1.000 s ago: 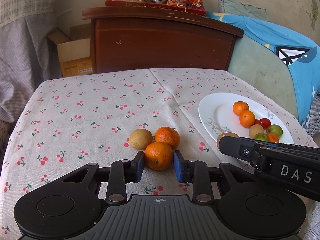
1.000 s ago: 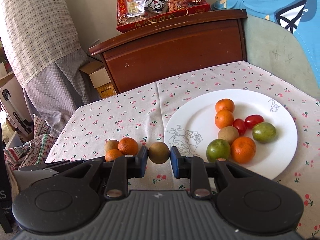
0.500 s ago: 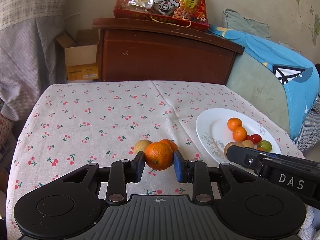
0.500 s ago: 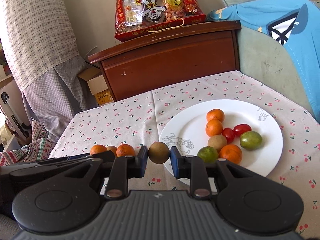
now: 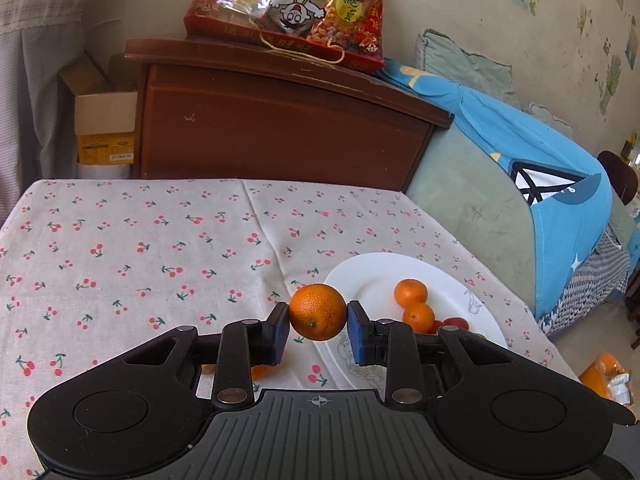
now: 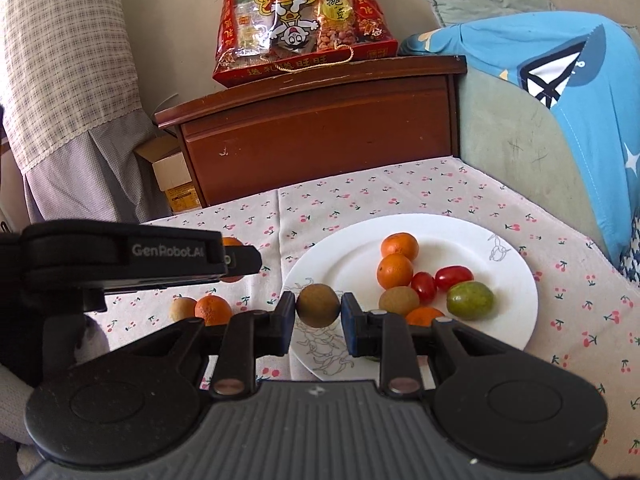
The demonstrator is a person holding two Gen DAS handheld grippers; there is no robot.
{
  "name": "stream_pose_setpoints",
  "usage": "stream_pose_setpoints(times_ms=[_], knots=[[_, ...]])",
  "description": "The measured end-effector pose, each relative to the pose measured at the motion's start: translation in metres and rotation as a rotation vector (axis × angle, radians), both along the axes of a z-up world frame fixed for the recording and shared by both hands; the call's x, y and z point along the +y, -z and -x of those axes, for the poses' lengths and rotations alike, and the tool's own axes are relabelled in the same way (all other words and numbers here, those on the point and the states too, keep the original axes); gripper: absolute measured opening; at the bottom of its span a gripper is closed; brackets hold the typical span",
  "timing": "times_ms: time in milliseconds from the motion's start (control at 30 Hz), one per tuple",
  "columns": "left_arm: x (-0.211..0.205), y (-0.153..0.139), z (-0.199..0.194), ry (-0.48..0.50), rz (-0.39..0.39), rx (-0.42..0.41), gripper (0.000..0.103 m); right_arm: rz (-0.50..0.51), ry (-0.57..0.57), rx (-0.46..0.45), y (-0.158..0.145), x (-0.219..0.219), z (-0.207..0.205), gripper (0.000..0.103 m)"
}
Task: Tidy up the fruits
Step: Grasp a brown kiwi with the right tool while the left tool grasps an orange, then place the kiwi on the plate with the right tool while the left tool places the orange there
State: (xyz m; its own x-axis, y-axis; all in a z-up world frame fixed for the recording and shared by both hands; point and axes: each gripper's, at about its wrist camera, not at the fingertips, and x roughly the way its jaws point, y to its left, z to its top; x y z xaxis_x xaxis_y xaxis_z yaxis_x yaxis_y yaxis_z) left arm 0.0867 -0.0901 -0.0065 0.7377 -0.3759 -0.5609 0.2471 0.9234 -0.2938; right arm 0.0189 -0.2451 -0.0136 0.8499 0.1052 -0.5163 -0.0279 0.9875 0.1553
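My left gripper (image 5: pixel 318 328) is shut on an orange (image 5: pixel 317 311) and holds it in the air above the left rim of the white plate (image 5: pixel 372 268). My right gripper (image 6: pixel 318 316) is shut on a small brown fruit (image 6: pixel 318 305) over the plate's (image 6: pixel 516 320) left part. The plate holds several fruits: two oranges (image 6: pixel 399 246), cherry tomatoes (image 6: pixel 454 277), a green fruit (image 6: pixel 470 301) and a brown one (image 6: pixel 399 300). An orange (image 6: pixel 213 310) and a tan fruit (image 6: pixel 183 308) lie on the tablecloth, left of the plate. The left gripper's body (image 6: pixel 120 258) crosses the right wrist view.
The table has a cherry-print cloth (image 5: pixel 120 248). Behind it stands a dark wooden cabinet (image 5: pixel 280 128) with a red snack bag (image 5: pixel 288 4) on top. A cardboard box (image 5: pixel 106 128) sits at the left, a chair with blue cloth (image 5: pixel 540 184) at the right.
My left gripper lifted the orange off the cloth and carried it right, to the plate's rim. My right gripper, still holding the brown fruit, rose and moved over the plate.
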Motion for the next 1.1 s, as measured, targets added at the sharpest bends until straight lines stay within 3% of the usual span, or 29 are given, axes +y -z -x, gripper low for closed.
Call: stream_pose_setpoints(times_ms=[667,800,933,1100], knots=[[-0.025,0.018,-0.034,0.066,0.016,0.082,0.031,0.055,0.038,-0.004,0.010,-0.001,-0.011,0.026],[-0.024,0.010,-0.031,0.052,0.011,0.062,0.043,0.063,0.043,-0.005,0.007,0.001,-0.010,0.028],[-0.019,0.000,-0.025,0.034,0.003,0.049,0.049,0.067,0.033,0.001,0.003,0.005,-0.008,0.036],[-0.009,-0.011,-0.017,0.003,-0.032,0.050,0.052,0.056,0.028,0.032,0.002,0.008,-0.005,0.037]])
